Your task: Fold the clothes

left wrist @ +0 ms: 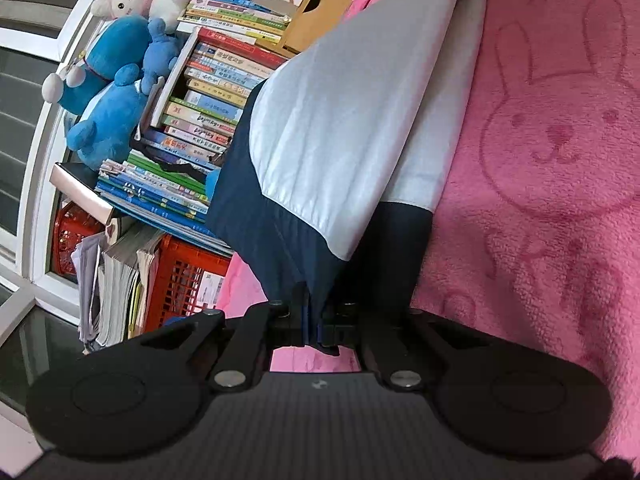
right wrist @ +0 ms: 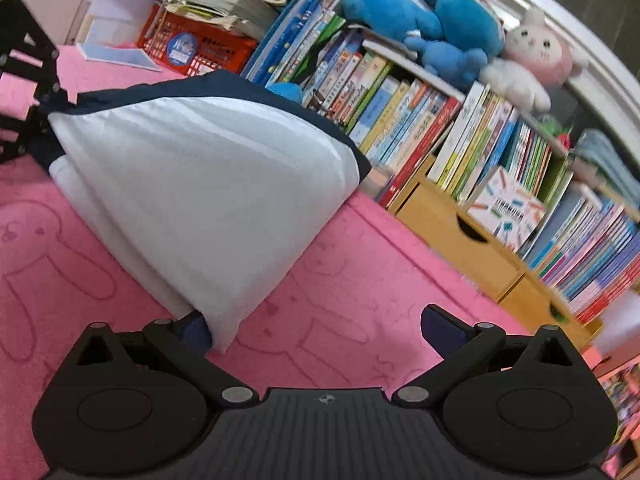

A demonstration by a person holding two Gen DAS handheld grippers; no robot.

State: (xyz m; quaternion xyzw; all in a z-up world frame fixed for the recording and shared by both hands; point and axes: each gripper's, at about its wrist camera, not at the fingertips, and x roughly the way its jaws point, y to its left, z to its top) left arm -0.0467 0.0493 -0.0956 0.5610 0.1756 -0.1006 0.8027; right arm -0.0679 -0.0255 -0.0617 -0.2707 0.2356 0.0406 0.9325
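Blanket point(right wrist: 360, 272), pink and printed with rabbits, is spread under everything, and open pink surface is seen to the near and right sides of the garment. Books point(right wrist: 420, 120) are packed in rows along the far edge, with blue and pink plush toys point(right wrist: 400, 12) on top and a red crate point(right wrist: 200, 46) at one end, so that side is closed off. The white-and-navy garment point(right wrist: 208, 184) is held up in a tent above the blanket, its lower folds resting on the pink surface. Its navy hem is pinched between the clenched fingers of the left hand-held gripper point(left wrist: 310, 320). The right hand-held gripper point(right wrist: 316, 328) is released, jaws wide apart, with its left finger just beside a white corner of the garment.
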